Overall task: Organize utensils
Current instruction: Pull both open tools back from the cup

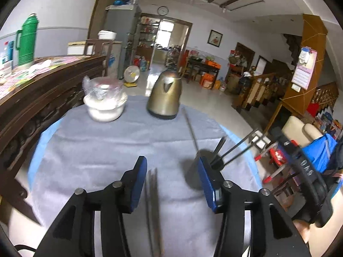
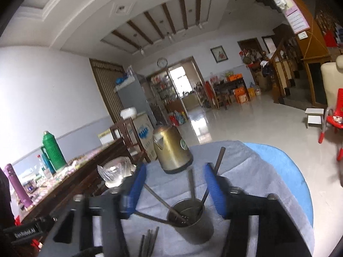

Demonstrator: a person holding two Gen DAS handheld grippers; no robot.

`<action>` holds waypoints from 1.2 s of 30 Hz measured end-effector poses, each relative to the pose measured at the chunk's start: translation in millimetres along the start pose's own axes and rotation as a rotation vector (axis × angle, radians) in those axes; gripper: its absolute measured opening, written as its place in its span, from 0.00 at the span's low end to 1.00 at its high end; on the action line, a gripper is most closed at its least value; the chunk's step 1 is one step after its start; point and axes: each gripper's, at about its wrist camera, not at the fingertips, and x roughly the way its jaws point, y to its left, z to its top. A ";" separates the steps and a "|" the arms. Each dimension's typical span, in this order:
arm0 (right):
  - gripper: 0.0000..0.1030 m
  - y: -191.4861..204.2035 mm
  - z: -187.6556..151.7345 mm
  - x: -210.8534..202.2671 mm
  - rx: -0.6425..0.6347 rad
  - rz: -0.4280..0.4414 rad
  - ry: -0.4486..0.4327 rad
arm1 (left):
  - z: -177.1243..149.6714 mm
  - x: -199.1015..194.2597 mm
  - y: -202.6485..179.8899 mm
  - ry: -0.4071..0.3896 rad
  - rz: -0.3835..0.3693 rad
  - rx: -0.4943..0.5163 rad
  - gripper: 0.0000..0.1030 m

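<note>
My left gripper (image 1: 171,165) is open over the grey cloth, and its blue pads (image 1: 137,184) touch nothing. A pair of dark chopsticks (image 1: 153,203) lies on the cloth below, between the two fingers. A metal cup (image 1: 193,173) stands just right of them, half hidden by the right finger, with chopsticks (image 1: 233,152) leaning out of it. One more chopstick (image 1: 190,128) lies beyond it. In the right wrist view my right gripper (image 2: 174,168) is open too, above and behind the metal cup (image 2: 193,224), which holds several chopsticks (image 2: 160,201). Loose chopsticks (image 2: 150,242) lie left of the cup.
A brass-coloured kettle (image 1: 165,98) (image 2: 171,152) stands at the round table's far side. White bowls under a plastic bag (image 1: 105,105) (image 2: 115,173) sit to its left. A dark wooden sideboard (image 1: 42,90) with a green flask (image 1: 26,40) runs along the left. A red chair (image 2: 334,115) stands on the floor at right.
</note>
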 end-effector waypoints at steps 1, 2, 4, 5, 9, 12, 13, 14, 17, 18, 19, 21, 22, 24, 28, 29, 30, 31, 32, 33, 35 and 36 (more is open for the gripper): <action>0.60 2.4 -2.6 -9.3 -0.006 -0.006 -0.009 | -5.4 -5.1 3.2 0.008 0.015 0.000 0.53; 0.60 3.7 -3.5 -15.4 -0.007 -0.008 -0.012 | -7.4 -7.6 4.4 0.013 0.021 -0.001 0.53; 0.60 6.6 -7.4 -30.1 -0.011 -0.018 -0.017 | -17.8 -18.4 7.5 0.028 0.030 -0.003 0.55; 0.60 8.2 -8.3 -36.2 -0.016 -0.023 -0.016 | -22.5 -23.6 7.4 0.035 0.036 0.001 0.56; 0.60 14.4 -11.7 -55.1 -0.035 -0.035 0.017 | -36.5 -42.1 4.4 0.050 0.077 0.037 0.60; 0.60 20.7 -15.4 -69.5 -0.064 -0.037 0.038 | -43.3 -58.0 4.9 0.051 0.084 0.041 0.62; 0.60 23.6 -17.7 -75.1 -0.081 -0.040 0.045 | -46.0 -62.7 6.9 0.051 0.082 0.040 0.63; 0.60 26.0 -20.2 -80.4 -0.098 -0.041 0.053 | -48.7 -68.8 7.7 0.050 0.082 0.042 0.64; 0.60 29.3 -27.1 -93.6 -0.121 -0.047 0.075 | -55.2 -83.7 9.0 0.039 0.096 0.053 0.65; 0.60 29.2 -29.8 -98.4 -0.122 -0.045 0.085 | -59.2 -90.1 10.6 0.036 0.102 0.055 0.67; 0.60 28.7 -32.4 -103.2 -0.121 -0.045 0.094 | -61.7 -94.2 12.2 0.036 0.103 0.057 0.67; 0.60 27.9 -36.9 -111.1 -0.122 -0.049 0.108 | -66.8 -99.0 16.0 0.038 0.103 0.060 0.67; 0.60 27.6 -39.2 -115.7 -0.128 -0.052 0.117 | -70.0 -101.7 17.8 0.038 0.103 0.065 0.68; 0.60 26.6 -46.9 -125.4 -0.145 -0.061 0.125 | -75.3 -103.9 20.5 0.038 0.115 0.078 0.68; 0.60 28.8 -56.1 -131.5 -0.170 -0.078 0.147 | -86.8 -100.4 28.3 0.073 0.124 0.076 0.68; 0.60 29.3 -57.7 -131.5 -0.167 -0.073 0.155 | -89.6 -100.4 30.2 0.079 0.125 0.072 0.68; 0.60 30.3 -58.6 -131.5 -0.167 -0.070 0.160 | -90.9 -100.3 30.6 0.081 0.127 0.070 0.68; 0.60 31.9 -59.7 -131.3 -0.172 -0.067 0.163 | -91.6 -100.3 30.6 0.081 0.130 0.069 0.68; 0.60 33.5 -61.1 -131.1 -0.179 -0.063 0.166 | -92.5 -100.7 30.7 0.082 0.134 0.068 0.68; 0.60 35.1 -61.8 -131.4 -0.183 -0.060 0.167 | -93.6 -100.7 31.1 0.082 0.135 0.067 0.68; 0.60 37.9 -64.1 -132.2 -0.193 -0.050 0.169 | -94.6 -100.8 29.9 0.081 0.138 0.069 0.68; 0.60 39.1 -64.8 -132.8 -0.198 -0.048 0.169 | -95.1 -100.5 29.1 0.080 0.143 0.072 0.68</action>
